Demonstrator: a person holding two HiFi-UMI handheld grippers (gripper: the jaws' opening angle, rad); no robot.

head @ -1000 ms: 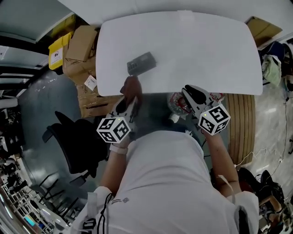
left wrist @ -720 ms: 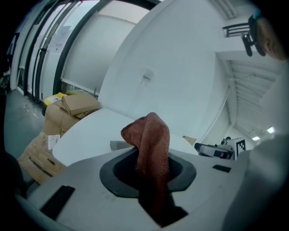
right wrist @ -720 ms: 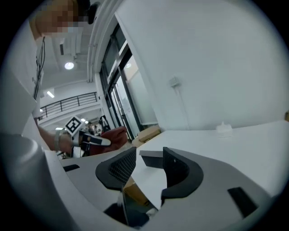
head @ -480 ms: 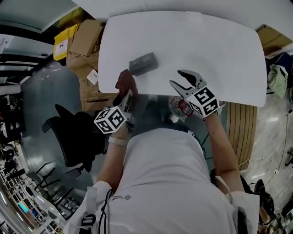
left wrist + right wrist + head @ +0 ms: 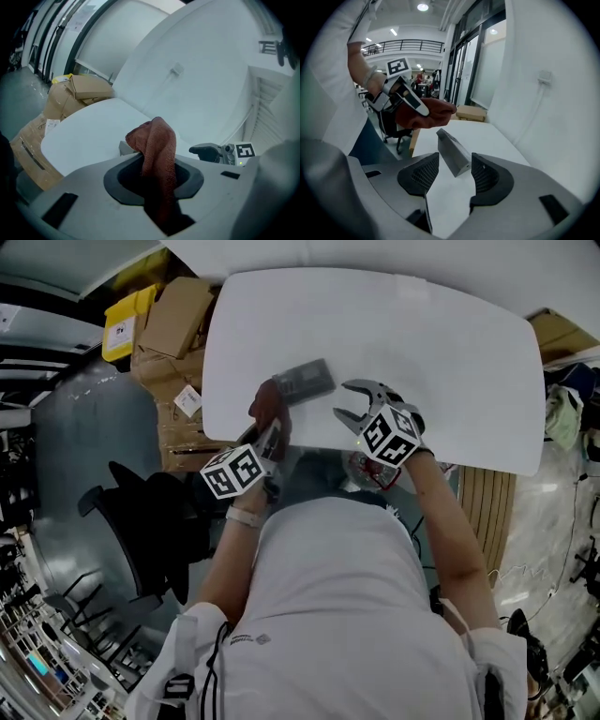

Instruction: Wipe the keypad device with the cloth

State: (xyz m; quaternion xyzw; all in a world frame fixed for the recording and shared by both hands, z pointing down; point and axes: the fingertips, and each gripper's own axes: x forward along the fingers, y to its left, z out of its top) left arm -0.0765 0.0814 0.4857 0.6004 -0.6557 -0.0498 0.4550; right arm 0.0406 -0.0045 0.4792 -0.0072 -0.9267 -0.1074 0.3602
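Note:
The dark grey keypad device [image 5: 303,379] lies on the white table [image 5: 450,352] near its front left. A reddish-brown cloth [image 5: 269,409] hangs bunched just left of the device, with my left gripper [image 5: 266,431] shut on it. In the left gripper view the cloth [image 5: 157,149] sticks up between the jaws. My right gripper [image 5: 345,401] is open at the device's right end, and its jaws have just been opening. In the right gripper view the device [image 5: 453,152] lies just ahead of the pads [image 5: 423,173], untouched, and the left gripper's cloth [image 5: 426,114] hovers behind it.
Cardboard boxes [image 5: 173,322] and a yellow bin [image 5: 124,326] stand off the table's left edge. A black office chair [image 5: 150,521] is at the lower left. Wooden slats [image 5: 487,512] lie to the right. A white wall rises behind the table [image 5: 201,70].
Both grippers moved forward from the table's front edge to the device. The right gripper rolled and its jaws opened. The left one carried the cloth up beside the device.

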